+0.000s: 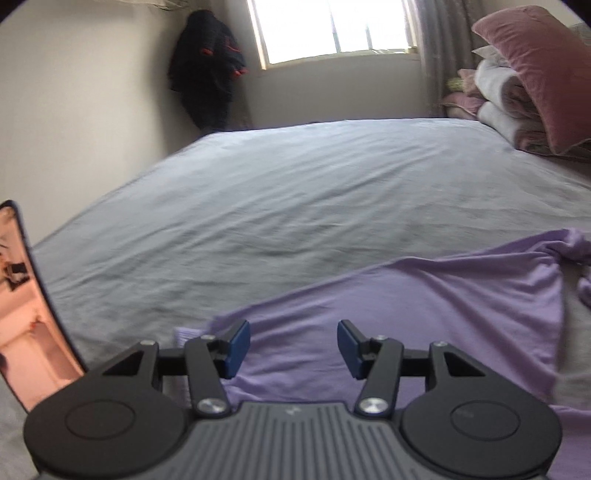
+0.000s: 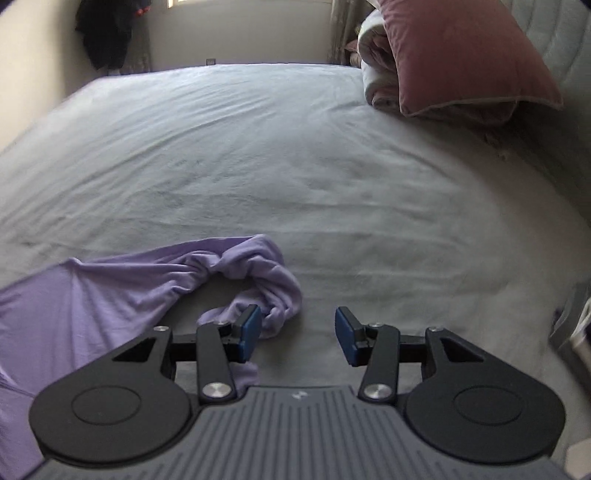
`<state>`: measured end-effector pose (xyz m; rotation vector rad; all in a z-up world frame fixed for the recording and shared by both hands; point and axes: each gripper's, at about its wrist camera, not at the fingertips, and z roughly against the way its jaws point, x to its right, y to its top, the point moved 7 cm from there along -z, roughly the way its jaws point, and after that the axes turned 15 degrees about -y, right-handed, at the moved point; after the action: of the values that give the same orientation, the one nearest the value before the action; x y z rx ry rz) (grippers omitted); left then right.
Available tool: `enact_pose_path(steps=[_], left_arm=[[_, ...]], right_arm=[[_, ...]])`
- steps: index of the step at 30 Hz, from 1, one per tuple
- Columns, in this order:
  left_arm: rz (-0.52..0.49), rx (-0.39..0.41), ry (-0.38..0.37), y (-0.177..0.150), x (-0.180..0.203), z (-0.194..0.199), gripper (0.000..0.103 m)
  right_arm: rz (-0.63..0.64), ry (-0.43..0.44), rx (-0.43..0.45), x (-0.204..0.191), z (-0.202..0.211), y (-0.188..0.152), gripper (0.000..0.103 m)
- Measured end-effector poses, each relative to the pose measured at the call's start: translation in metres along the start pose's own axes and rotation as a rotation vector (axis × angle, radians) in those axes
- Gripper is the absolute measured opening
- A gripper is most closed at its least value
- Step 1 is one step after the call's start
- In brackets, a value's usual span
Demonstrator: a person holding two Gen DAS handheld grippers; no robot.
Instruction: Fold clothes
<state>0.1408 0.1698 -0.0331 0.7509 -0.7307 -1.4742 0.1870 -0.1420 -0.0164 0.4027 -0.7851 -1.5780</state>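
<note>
A lilac garment [image 1: 424,306] lies spread on the grey bedsheet [image 1: 295,192]. My left gripper [image 1: 293,349] hovers over its near part, open, with nothing pinched between its blue pads. In the right wrist view the same garment [image 2: 92,295] lies at the left, and its bunched sleeve [image 2: 269,273] curls toward my right gripper [image 2: 298,334]. That gripper is open over bare sheet; its left pad [image 2: 250,334] is right beside the sleeve's end without gripping it.
A dusty-pink pillow [image 2: 454,55] and folded bedding [image 1: 498,107] are stacked at the bed's far right corner. Dark clothing [image 1: 207,70] hangs in the far wall corner beside a bright window [image 1: 332,29]. A phone-like object [image 1: 26,306] stands at the left edge.
</note>
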Motion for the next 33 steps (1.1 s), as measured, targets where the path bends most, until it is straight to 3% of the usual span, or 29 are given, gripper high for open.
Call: enact_pose_path(steps=[5, 11, 13, 14, 18, 20, 27, 33], left_arm=[[0.001, -0.017, -0.111, -0.001, 0.03, -0.004, 0.054], [-0.033, -0.025, -0.255, -0.013, 0.066, -0.015, 0.054], [-0.052, -0.022, -0.28, -0.017, 0.076, -0.02, 0.054], [-0.062, -0.021, -0.293, -0.02, 0.081, -0.022, 0.054], [-0.097, -0.013, -0.29, -0.028, 0.094, -0.031, 0.054], [-0.112, -0.001, -0.277, -0.03, 0.098, -0.032, 0.054], [-0.111, 0.015, -0.243, -0.029, 0.105, -0.038, 0.055], [-0.147, 0.011, -0.22, -0.027, 0.109, -0.035, 0.055]], right_arm=[[-0.038, 0.099, -0.032, -0.014, -0.007, -0.013, 0.048], [0.018, 0.18, -0.032, -0.042, -0.026, -0.024, 0.046], [0.053, 0.215, -0.027, -0.045, -0.03, -0.028, 0.018], [0.094, 0.197, -0.026, -0.044, -0.033, -0.031, 0.003], [0.304, -0.073, 0.027, -0.018, -0.05, -0.035, 0.002], [0.312, -0.125, 0.055, 0.004, -0.057, -0.031, 0.002], [0.138, -0.22, 0.181, 0.089, -0.078, -0.002, 0.002], [-0.058, -0.205, 0.396, 0.119, -0.077, 0.015, 0.002]])
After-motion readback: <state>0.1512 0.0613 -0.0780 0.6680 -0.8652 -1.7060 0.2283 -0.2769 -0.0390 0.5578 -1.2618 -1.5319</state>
